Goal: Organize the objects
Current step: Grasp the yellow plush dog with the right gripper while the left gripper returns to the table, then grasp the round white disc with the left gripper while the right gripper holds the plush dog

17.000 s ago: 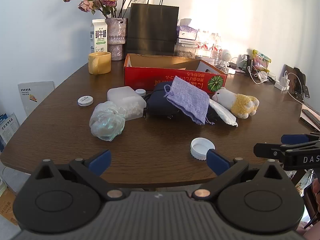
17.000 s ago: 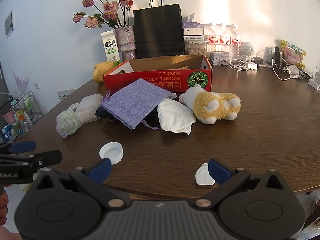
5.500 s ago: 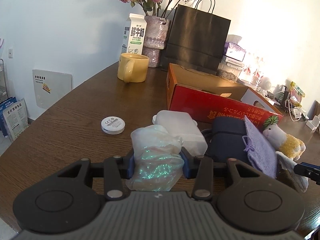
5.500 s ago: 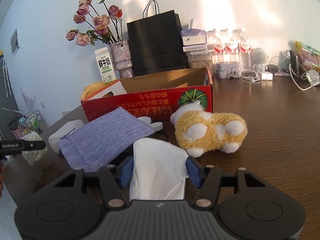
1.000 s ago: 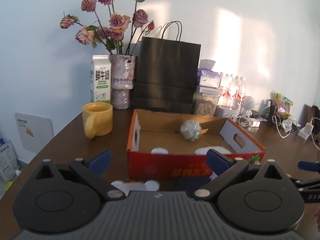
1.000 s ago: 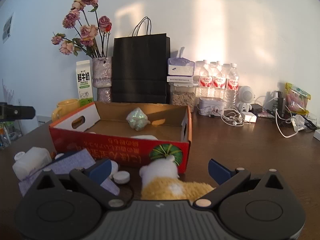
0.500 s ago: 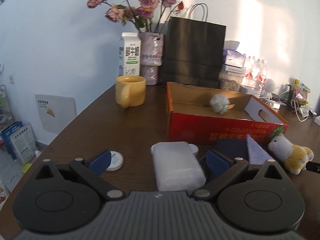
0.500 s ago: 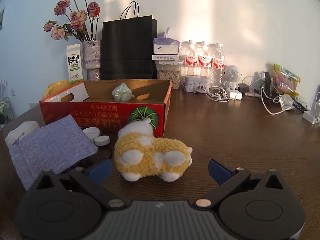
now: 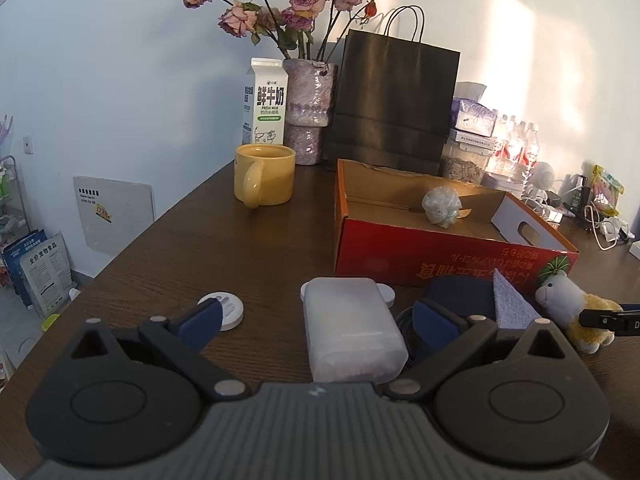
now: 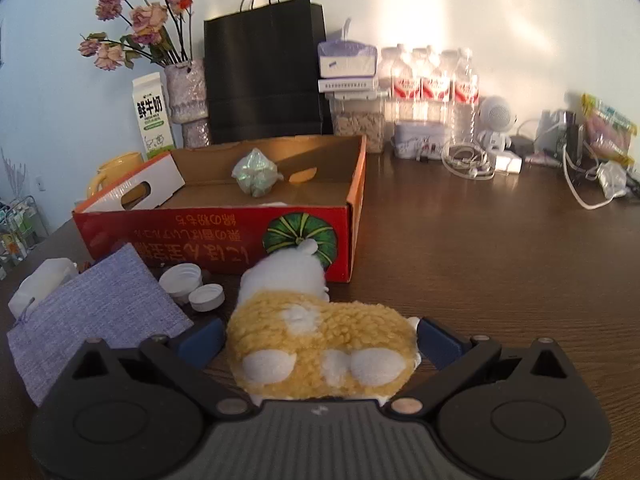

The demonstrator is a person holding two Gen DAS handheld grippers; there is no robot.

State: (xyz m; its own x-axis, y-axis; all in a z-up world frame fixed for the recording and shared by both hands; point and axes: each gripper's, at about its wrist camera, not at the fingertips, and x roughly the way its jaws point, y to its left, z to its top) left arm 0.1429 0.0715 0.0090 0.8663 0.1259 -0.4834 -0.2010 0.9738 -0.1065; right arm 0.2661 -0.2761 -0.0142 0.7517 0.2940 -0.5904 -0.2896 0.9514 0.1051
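plush toy [image 10: 320, 344] sits between the spread right gripper [image 10: 320, 340] (left gripper [image 9: 316, 320] likewise spread around a frosted case [image 9: 350, 336]).

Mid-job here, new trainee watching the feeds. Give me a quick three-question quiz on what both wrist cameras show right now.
1. True or false: the left gripper is shut on the translucent plastic case.
2. Which item lies between the open fingers of the right gripper? A) the purple fabric pouch B) the plush toy C) a white bottle cap
3. Fill in: the crumpled iridescent bag sits inside the ____.

Key
1. False: the jaws stand open on either side of the case.
2. B.
3. The red cardboard box.
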